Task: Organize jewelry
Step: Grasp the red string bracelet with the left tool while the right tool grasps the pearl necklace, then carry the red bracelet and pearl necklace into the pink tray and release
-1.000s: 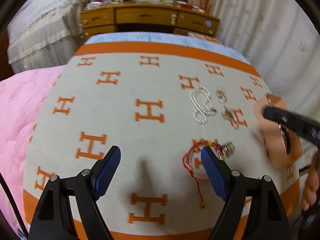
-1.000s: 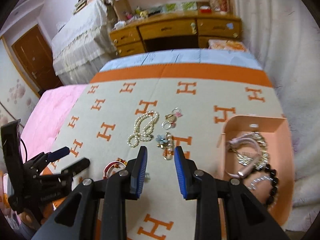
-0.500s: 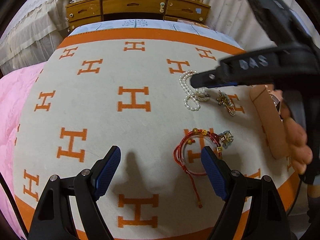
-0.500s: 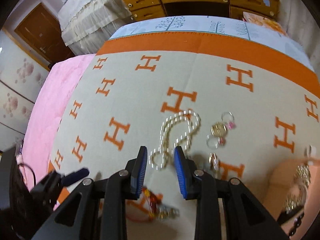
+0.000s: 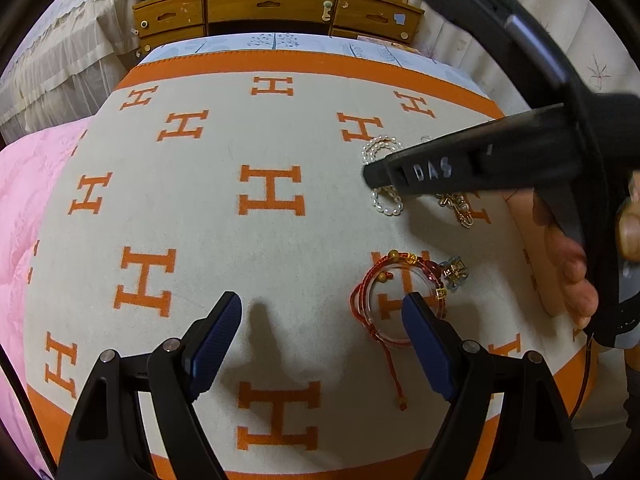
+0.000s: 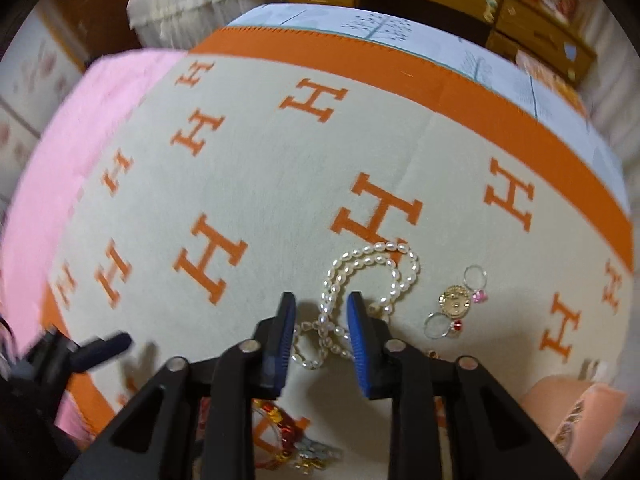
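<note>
Since 1 s ago the right gripper [image 6: 321,322] has swung left off the tray and dropped over the pearl necklace [image 6: 360,280]; its fingers stand a bit apart w/ the near loop of pearls between them, not yet closed. Left gripper [image 5: 322,316] has barely shifted: fingers wide apart, holding nothing, hovering near edge of the H-pattern blanket [image 5: 200,220], w/ the red cord bracelet [image 5: 394,300] just by its right finger.

Necklace lies right of centre on the blanket, coiled in loose loops. Looks light, fully limp, and beads are smooth so prob. slippery; a pinch on one bead could squirt out. Better to take hold across two strands where the near loops cross, so the string hangs from the grip rather than sliding. Rest will dangle & swing when lifted.

Right of the necklace: gold round charm [image 6: 454,302] w/ two thin rings touching it. Near side: a small clip by the red bracelet.

Container: peach tray [image 6: 560,412] at near right, only a corner showing; something metallic in it, too blurred to tell what.
</note>
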{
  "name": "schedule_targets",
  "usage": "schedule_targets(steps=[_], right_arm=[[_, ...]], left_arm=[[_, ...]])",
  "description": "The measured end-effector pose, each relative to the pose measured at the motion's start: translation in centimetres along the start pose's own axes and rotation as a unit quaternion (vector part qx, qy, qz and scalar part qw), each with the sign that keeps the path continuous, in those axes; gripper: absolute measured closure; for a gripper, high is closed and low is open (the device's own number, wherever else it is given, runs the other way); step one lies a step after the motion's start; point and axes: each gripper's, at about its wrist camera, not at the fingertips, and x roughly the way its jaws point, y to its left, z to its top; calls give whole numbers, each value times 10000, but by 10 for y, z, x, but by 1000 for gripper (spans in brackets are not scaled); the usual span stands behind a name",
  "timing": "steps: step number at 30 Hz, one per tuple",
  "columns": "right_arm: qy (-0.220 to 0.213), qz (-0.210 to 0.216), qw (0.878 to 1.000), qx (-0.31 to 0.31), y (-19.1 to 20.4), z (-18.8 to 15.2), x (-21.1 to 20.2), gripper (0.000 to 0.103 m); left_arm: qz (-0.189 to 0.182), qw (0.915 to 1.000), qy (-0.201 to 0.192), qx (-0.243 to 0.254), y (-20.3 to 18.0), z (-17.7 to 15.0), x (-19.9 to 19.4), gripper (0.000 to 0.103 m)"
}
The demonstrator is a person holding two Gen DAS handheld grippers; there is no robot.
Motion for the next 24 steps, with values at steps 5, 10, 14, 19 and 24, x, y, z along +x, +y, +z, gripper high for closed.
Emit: schedule_targets(steps=[5, 10, 14, 19, 24], right_arm=[[103, -36, 9998, -166, 1, -7, 1, 94], [-8, 239, 9995, 196, -11, -7, -3, 98], [-403, 542, 9966, 472, -23, -17, -29, 98], [-946, 957, 9873, 842, -41, -35, -74, 98], [-1580, 1185, 9737, 1140, -61, -60, -126, 98]], left_arm=[[-5, 10000, -19, 13, 1, -2, -3, 22], [-37, 9999, 76, 83, -3, -2, 0, 22], [-76, 9993, 240, 262, -10, 7, 7, 27], [2, 9952, 467, 857, -25, 19, 15, 47], [207, 9862, 814, 1429, -43, 23, 30, 52]])
